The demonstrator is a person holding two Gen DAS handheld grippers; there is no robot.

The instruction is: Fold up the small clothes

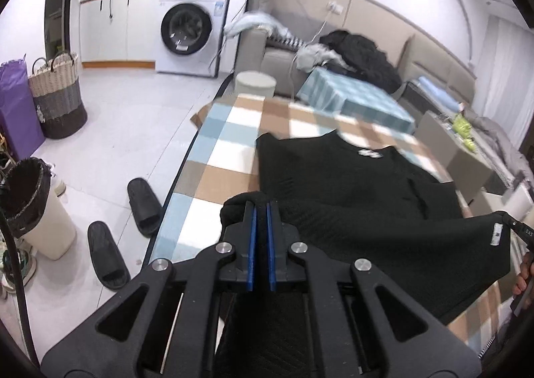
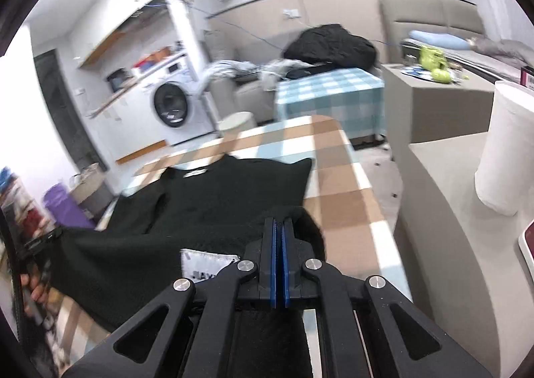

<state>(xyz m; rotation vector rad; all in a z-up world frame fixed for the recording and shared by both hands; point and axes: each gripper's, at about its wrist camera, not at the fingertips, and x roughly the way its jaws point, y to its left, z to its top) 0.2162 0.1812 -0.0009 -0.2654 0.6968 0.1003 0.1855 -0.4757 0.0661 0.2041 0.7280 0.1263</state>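
A small black knit garment [image 1: 360, 197] lies on the checked tablecloth [image 1: 227, 147], neck label toward the far end. My left gripper [image 1: 262, 206] is shut on its near left hem corner, lifted off the table. My right gripper [image 2: 278, 222] is shut on the near right hem corner of the same garment [image 2: 207, 204]; a white care label [image 2: 207, 264] shows beside it. The hem hangs stretched between the two grippers above the table. The right gripper also shows at the right edge of the left wrist view [image 1: 520, 231].
The table's left edge [image 1: 177, 184] drops to a tiled floor with black slippers [image 1: 143, 207], a bin [image 1: 36, 207] and baskets [image 1: 56, 94]. A second checked table [image 2: 330, 94], sofa and grey boxes [image 2: 437, 104] stand beyond. A white roll [image 2: 504, 147] is at right.
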